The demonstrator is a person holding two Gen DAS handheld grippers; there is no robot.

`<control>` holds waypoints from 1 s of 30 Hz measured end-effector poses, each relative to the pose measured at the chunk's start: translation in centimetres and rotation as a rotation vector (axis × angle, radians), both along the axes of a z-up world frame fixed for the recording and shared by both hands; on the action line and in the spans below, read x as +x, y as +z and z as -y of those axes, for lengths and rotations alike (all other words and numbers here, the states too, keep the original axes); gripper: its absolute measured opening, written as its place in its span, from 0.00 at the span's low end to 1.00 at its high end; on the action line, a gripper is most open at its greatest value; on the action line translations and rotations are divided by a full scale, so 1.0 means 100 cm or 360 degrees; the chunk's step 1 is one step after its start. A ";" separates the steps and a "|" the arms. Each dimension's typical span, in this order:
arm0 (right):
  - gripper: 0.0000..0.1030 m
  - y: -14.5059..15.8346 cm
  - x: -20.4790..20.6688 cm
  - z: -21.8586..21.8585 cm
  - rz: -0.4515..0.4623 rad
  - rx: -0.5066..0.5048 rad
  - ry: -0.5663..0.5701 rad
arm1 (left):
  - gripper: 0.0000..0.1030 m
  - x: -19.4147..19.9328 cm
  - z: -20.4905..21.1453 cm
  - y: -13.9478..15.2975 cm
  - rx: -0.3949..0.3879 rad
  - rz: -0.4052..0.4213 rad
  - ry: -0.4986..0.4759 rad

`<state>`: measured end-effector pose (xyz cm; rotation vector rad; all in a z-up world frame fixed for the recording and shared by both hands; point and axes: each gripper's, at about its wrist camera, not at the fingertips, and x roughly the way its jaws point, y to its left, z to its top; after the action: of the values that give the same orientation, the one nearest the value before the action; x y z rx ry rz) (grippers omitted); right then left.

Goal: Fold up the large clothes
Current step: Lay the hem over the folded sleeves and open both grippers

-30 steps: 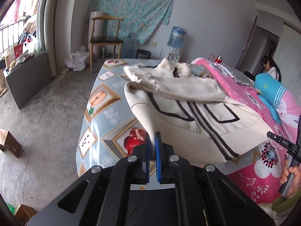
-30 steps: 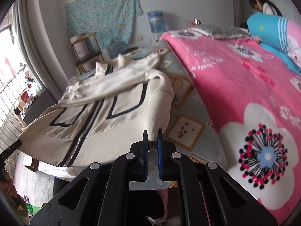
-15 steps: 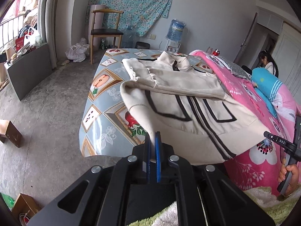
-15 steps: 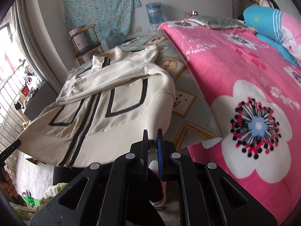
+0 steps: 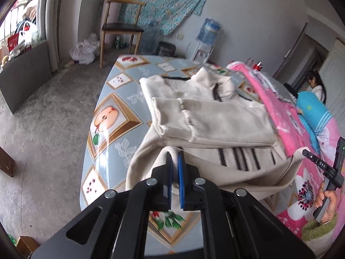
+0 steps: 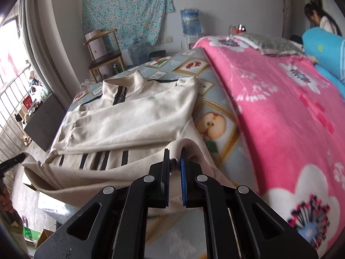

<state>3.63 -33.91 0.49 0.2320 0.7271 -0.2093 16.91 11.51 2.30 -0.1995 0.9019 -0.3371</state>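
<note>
The left gripper (image 5: 175, 155) is clamped on one bottom corner of the cream jacket (image 5: 217, 118), the right gripper (image 6: 175, 153) on the other corner. The hem is lifted between them; ahead of both, the rest lies on the tablecloth (image 5: 112, 116), sleeves folded across

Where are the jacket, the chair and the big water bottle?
jacket (image 5: 215, 120): left wrist view, on its folded sleeve.
chair (image 5: 121, 27): left wrist view, on its dark seat.
water bottle (image 6: 190, 21): right wrist view, on its blue body.
</note>
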 end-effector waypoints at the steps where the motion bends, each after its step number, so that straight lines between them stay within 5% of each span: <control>1: 0.09 -0.006 0.015 0.006 -0.0035 0.0030 -0.0004 | 0.07 0.014 0.000 -0.008 -0.0006 -0.0048 0.0013; 3: 0.16 -0.021 0.042 0.014 -0.0106 0.0057 -0.0026 | 0.12 0.036 0.000 -0.024 -0.0003 -0.0134 0.0043; 7: 0.34 -0.045 0.069 0.027 -0.0195 0.0124 -0.0085 | 0.44 0.046 -0.006 -0.029 0.0088 -0.0075 0.0195; 9: 0.47 -0.044 0.066 0.027 -0.0169 0.0111 -0.0091 | 0.45 0.043 -0.011 -0.026 0.0073 -0.0028 0.0212; 15: 0.54 -0.017 0.042 0.013 -0.0033 0.0006 -0.0012 | 0.49 0.015 0.001 -0.017 0.0100 0.0098 0.0034; 19: 0.60 -0.011 0.040 -0.010 -0.0026 0.0053 0.0184 | 0.49 0.004 0.027 -0.042 0.0326 0.0003 -0.0079; 22: 0.61 -0.017 0.048 -0.033 -0.0071 0.0132 0.0355 | 0.49 0.000 0.034 -0.064 0.0478 -0.0069 -0.0043; 27: 0.62 -0.040 0.075 -0.080 -0.0251 0.0298 0.0674 | 0.49 0.002 0.019 -0.070 0.0377 -0.0077 0.0062; 30: 0.62 -0.051 0.089 -0.113 -0.0340 0.0214 0.0792 | 0.49 0.010 0.019 -0.076 0.0405 -0.0097 0.0080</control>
<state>12.51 -22.59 -4.62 0.1513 0.9889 0.2934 17.88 9.64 -5.30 0.0025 0.9890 -0.1676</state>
